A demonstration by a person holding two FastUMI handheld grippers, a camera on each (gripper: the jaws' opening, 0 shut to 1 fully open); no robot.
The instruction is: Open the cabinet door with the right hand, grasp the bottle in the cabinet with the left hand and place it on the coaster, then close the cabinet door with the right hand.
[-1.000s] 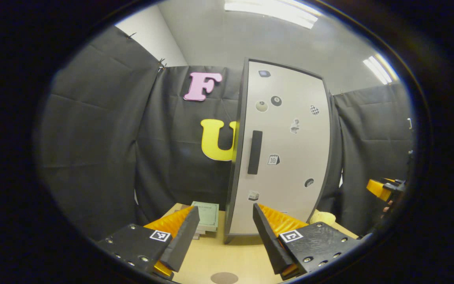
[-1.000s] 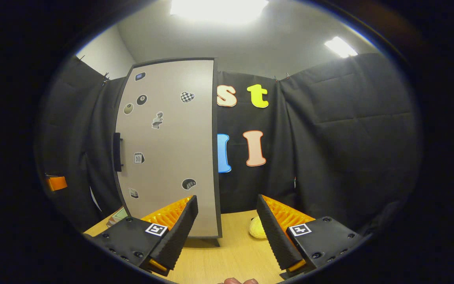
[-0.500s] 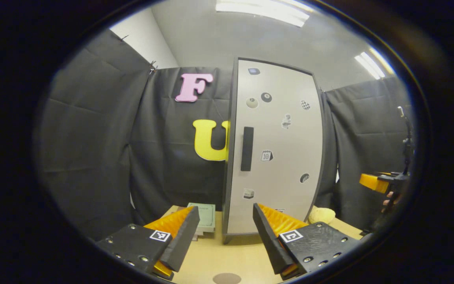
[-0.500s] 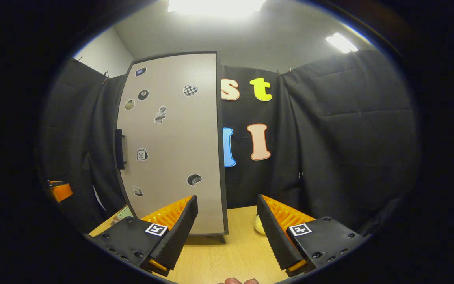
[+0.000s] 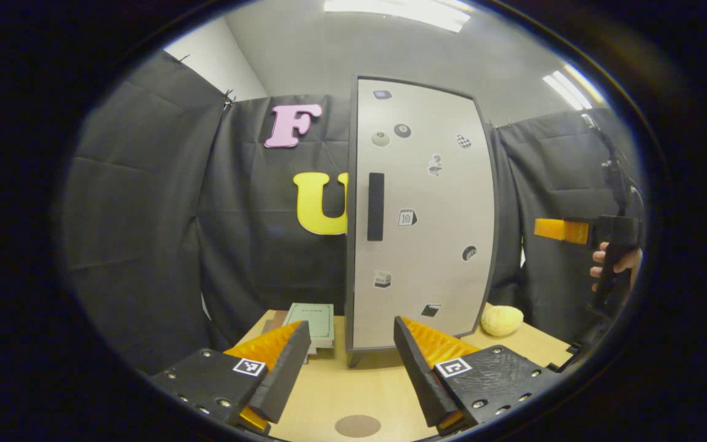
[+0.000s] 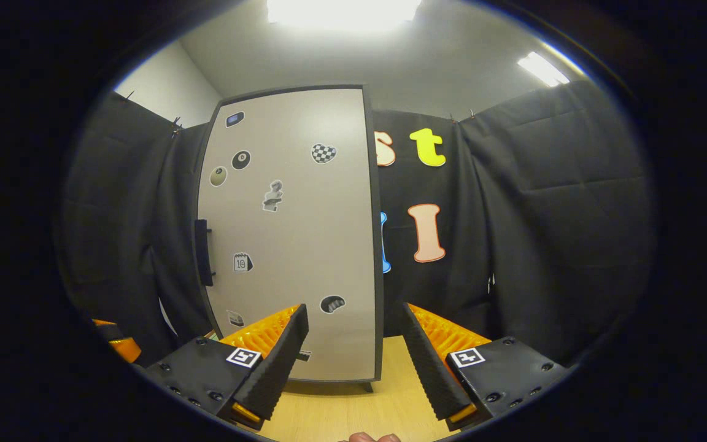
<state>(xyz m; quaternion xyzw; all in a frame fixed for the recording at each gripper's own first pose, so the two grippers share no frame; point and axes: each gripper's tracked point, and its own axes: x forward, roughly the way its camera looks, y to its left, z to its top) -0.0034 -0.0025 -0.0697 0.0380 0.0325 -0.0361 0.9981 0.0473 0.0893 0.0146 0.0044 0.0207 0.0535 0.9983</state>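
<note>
Two grippers face a closed cabinet (image 5: 418, 215) standing on a wooden table (image 5: 353, 387). Left gripper (image 5: 347, 362) — jaws wide, holding nothing; right gripper (image 6: 353, 356) — likewise wide and empty. Door handle (image 5: 375, 206): a dark vertical bar near the door's left edge. Stickers dot the door; one calendar sticker (image 5: 407, 217) reads "10". Coaster (image 5: 358, 425) lies at 6 o'clock in the left gripper view; a green book (image 5: 312, 320) at 7 o'clock of the cabinet, a yellow sponge (image 5: 501, 320) at 4 o'clock.
</note>
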